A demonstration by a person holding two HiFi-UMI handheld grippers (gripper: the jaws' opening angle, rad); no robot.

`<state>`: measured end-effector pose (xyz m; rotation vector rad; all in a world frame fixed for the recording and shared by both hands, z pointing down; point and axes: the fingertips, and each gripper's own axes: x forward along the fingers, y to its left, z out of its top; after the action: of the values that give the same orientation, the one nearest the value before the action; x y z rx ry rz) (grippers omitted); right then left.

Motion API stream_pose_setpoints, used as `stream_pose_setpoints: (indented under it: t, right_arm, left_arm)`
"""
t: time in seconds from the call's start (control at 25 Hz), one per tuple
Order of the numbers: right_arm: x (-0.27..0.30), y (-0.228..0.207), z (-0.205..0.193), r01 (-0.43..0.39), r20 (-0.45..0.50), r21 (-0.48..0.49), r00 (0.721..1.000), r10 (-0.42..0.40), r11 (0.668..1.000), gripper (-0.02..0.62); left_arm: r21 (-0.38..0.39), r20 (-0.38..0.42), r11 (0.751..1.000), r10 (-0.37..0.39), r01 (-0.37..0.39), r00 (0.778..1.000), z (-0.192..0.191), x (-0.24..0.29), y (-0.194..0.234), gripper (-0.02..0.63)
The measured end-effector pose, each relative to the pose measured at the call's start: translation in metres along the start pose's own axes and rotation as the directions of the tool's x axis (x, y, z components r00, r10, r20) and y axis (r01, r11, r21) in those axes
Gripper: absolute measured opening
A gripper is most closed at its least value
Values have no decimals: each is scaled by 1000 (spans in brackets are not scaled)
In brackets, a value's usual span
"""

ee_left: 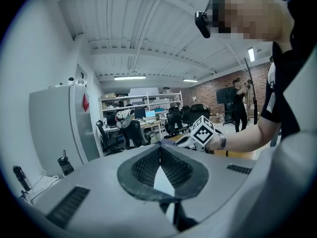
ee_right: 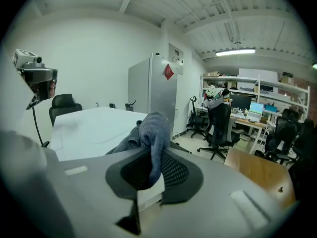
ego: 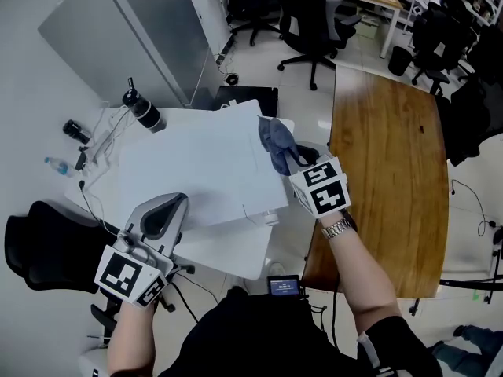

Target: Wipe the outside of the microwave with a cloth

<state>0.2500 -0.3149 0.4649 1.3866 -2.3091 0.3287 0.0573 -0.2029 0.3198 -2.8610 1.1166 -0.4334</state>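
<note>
At 7 o'clock in the head view, nearest the wearer, the left gripper (ego: 171, 204) has its jaws pressed together on nothing, beside the near edge of the white microwave (ego: 189, 171); contact cannot be confirmed. Farther off, toward 2 o'clock from it, the right gripper (ego: 292, 162) pinches a blue-grey cloth (ego: 277, 140), bunched at the right edge of the casing's top. That top runs lengthwise from 8 to 2 o'clock. Its bare expanse lies at 9 o'clock from the cloth, so the stroke likely falls to the right hand.
</note>
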Motion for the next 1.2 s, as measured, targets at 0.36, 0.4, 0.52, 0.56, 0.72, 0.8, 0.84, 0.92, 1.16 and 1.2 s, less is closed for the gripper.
stream_pose_setpoints:
  t: [0.36,0.4,0.52,0.56,0.72,0.8,0.84,0.92,1.16,1.2]
  right_arm:
    - [34,-9,-50,-50,-7,121,999,52,991,46]
    - [37,-10,-55,-53,-12,133,998,55,990,46]
    - [47,-11,-71,-55,-38,151,997,61,987,46]
    - [51,-11,-77,-55,-49,155,997,64,986,46]
    - [68,-12,-105,-55,-98,176,992,73,983,46]
    - [76,-12,-119,-51,-129,182,989,76,982,46]
    - [80,-11,-126,-51,-147,185,986,79,981,46]
    - [86,-11,-139,-49,-185,187,979,84,981,46]
    - [98,-11,-167,-28,-274,190,958,80,981,46]
    - [99,-11,-169,-25,-283,190,956,79,982,46]
  left_arm:
    - [0,-45,1000,26,-26,999,-8,5,-2,5]
    - [-1,-49,1000,31,-31,998,-9,4,-2,5]
    - [-6,-60,999,44,-44,997,-12,2,-1,5]
    - [-8,-63,999,47,-48,997,-13,2,-1,5]
    - [-15,-73,998,57,-58,996,-19,2,-3,5]
    - [-18,-78,998,64,-66,995,-22,-1,-2,5]
    - [-20,-80,997,68,-70,994,-23,-2,-1,5]
    - [-23,-84,997,78,-80,993,-25,-5,1,5]
    - [-36,-104,993,110,-114,989,-33,-17,6,5]
    - [-38,-106,992,113,-118,988,-34,-18,7,5]
